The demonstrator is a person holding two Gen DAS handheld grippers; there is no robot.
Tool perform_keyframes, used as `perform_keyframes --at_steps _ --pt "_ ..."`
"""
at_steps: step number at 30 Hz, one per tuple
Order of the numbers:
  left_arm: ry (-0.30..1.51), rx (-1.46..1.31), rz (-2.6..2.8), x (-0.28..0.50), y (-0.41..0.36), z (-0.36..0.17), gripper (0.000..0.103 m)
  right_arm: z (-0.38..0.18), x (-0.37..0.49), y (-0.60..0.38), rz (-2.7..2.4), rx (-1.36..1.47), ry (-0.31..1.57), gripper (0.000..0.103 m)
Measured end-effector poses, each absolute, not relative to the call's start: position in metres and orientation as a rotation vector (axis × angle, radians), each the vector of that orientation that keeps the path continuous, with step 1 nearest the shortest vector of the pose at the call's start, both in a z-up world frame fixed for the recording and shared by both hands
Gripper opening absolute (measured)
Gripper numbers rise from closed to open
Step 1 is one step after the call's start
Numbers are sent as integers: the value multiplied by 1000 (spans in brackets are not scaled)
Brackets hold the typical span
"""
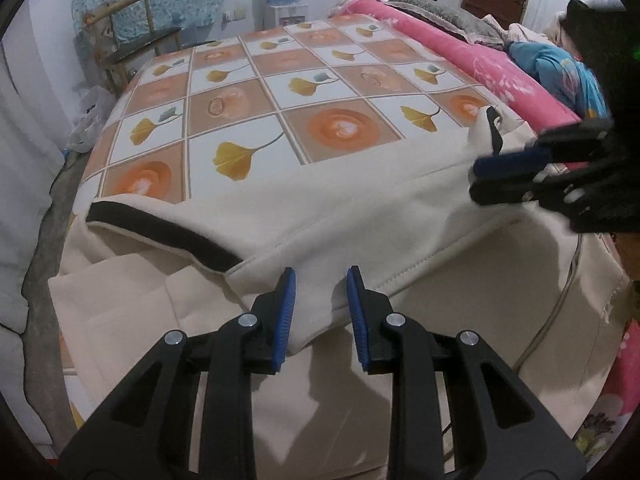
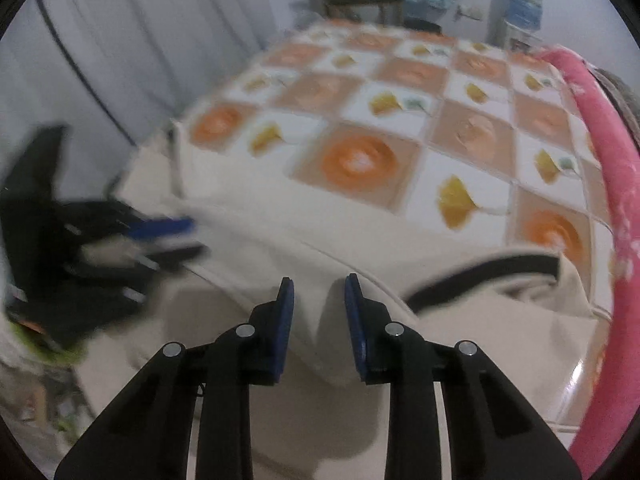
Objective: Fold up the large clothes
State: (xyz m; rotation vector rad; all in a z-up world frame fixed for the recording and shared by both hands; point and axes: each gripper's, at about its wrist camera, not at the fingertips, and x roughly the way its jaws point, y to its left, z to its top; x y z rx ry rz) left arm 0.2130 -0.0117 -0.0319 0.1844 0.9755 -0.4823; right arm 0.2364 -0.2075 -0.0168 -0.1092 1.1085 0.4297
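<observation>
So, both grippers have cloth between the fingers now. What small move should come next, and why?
Probably carry the held fold forward and lay it flat over the bed. The left gripper and right gripper each pinch the cream garment at its near doubled edge, and the black-trimmed cuff already lies folded over. The right view is blurred, so this is a judgement.

A bed (image 1: 224, 92) carries everything — its cover is a grid of orange swirl squares and white squares with yellow leaves. A cream garment (image 1: 360, 208) with a dark band lies across its near end, and a pink blanket (image 1: 472, 60) lies rolled along one side.
</observation>
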Motion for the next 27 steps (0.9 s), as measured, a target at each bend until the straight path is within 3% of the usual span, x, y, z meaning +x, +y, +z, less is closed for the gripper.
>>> perform_keyframes --at_steps 7,14,15,23,27 --pt "982 190 -476 209 -12 -31 31 -21 213 -216 358 -140 1086 21" --pt "982 161 -469 183 3 -3 51 12 174 -241 266 -88 1038 24" --pt "971 148 -466 176 9 4 56 16 169 -243 267 -75 1030 27" --pt "881 48 -353 105 67 25 68 16 115 -217 374 9 981 68" --pt "899 24 -275 74 90 11 68 -8 99 -201 419 36 1020 69"
